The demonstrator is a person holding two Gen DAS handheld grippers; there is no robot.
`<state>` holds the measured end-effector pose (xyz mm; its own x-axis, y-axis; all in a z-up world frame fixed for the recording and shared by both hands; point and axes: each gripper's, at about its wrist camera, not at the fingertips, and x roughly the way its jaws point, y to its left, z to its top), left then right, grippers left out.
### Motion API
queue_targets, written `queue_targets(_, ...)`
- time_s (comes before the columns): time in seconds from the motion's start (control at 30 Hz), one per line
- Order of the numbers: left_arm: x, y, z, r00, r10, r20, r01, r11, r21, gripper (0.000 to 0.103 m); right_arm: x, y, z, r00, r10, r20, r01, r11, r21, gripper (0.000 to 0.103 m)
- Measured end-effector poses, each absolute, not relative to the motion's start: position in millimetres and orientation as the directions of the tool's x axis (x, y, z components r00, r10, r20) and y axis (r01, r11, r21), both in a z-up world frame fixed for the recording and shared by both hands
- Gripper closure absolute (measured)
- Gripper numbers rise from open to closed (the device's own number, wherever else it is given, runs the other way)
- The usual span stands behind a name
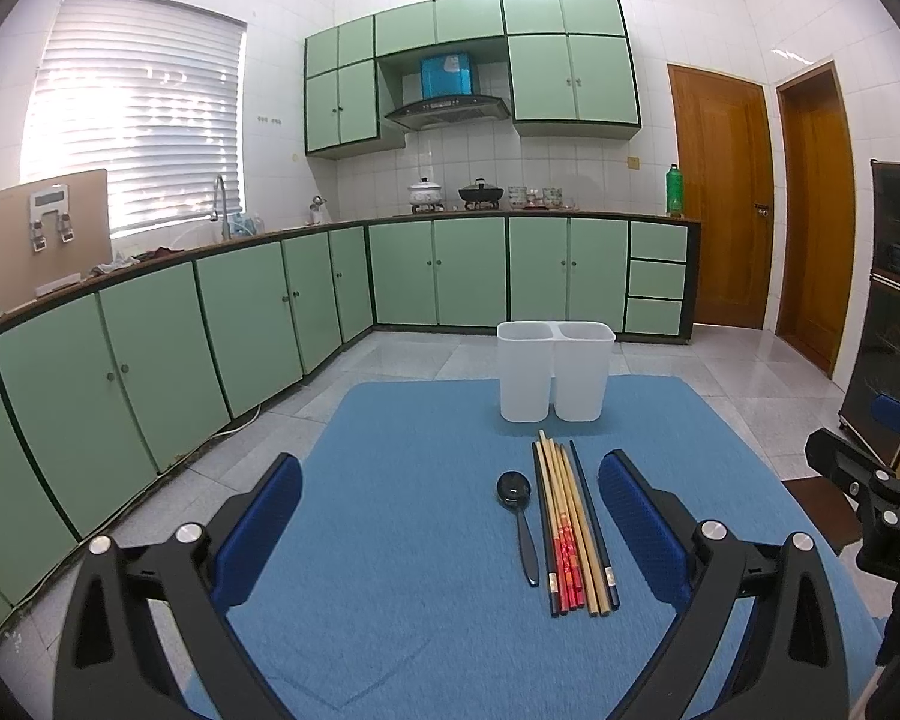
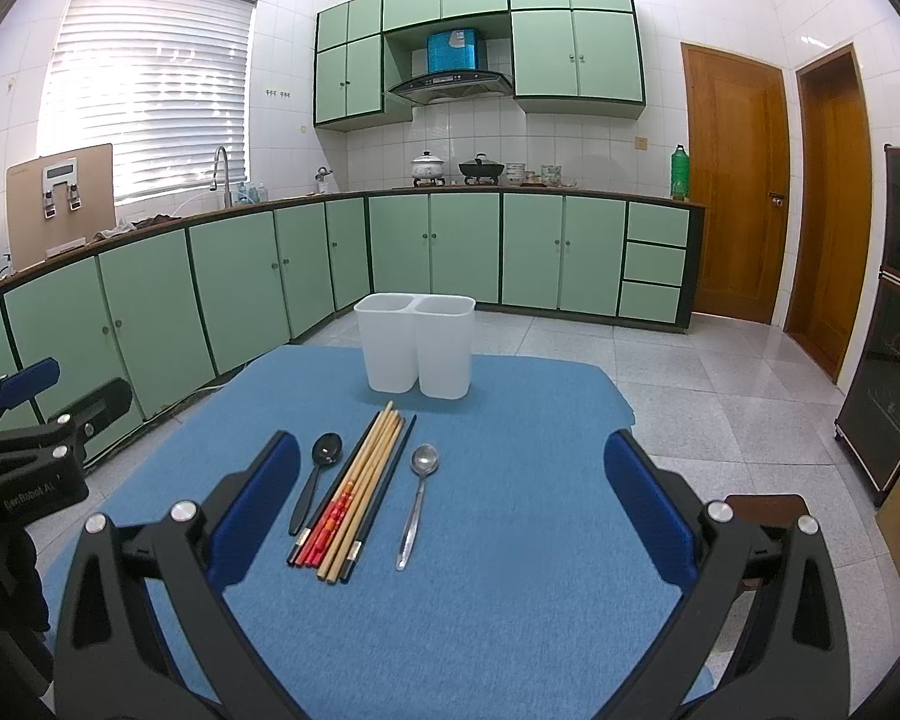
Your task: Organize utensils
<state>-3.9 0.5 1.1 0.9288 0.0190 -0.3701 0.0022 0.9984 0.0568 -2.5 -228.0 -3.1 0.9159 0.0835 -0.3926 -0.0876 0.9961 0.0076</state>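
With both grippers held above the near part of the blue mat, neither touches anything: left gripper has its blue pads spread wide with nothing between them, right gripper likewise spread wide and empty. Landmark is the white two-compartment holder, upright near the mat's far edge, both compartments showing nothing inside. Nearer than the holder lies the utensil row: black spoon, chopstick bundle, metal spoon, side by side with small gaps, none touching the holder. Long axes run roughly from the near edge toward the holder; both spoon bowls are at the holder end, handles toward the cameras. Chopsticks lie flush against each other, thin tips toward the holder, decorated red and black butt ends nearest the cameras; the bundle fans slightly. Open room: bare mat to the right of the metal spoon out to the mat's right edge, and bare mat left of the black spoon; the mat's far corners stop just past the holder, with tiled floor beyond. Right wrist view shows all three groups plus the left gripper's body at its left border. Left wrist view shows black spoon and chopsticks only; the metal spoon is hidden behind its own right finger, and the right gripper's body sits at its right border.
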Motion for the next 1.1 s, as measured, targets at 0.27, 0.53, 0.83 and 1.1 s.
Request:
queue_targets(0.27,-4.5,3.5,2.4,0.929,0.019,-0.370,0.002,0.998,0.057,0.006,-2.6,-228.4,-2.5,0.916,0.084,-0.393,-0.088,0.996,0.008,0.005)
queue_targets(0.53,-3.4,1.3,1.3,0.929,0.021,-0.370,0.001,0.998,0.058,0.006,-2.3,-224.8,-2.1,0.915,0.083,-0.394,-0.087,0.996,0.007,0.005)
queue_targets(0.83,-1.7,3.6,1.7,0.929,0.026,-0.369,-0.004,0.998,0.060,0.006,-2.5,-230.9,1.3,0.917,0.081,-0.391,-0.085,0.996,0.007,0.005)
queue_targets(1.1,-0.8,4.5,1.7,0.929,0.027,-0.368,-0.005,0.998,0.059,0.006,-2.0,-231.5,-2.9,0.917,0.079,-0.391,-0.083,0.997,0.007,0.005)
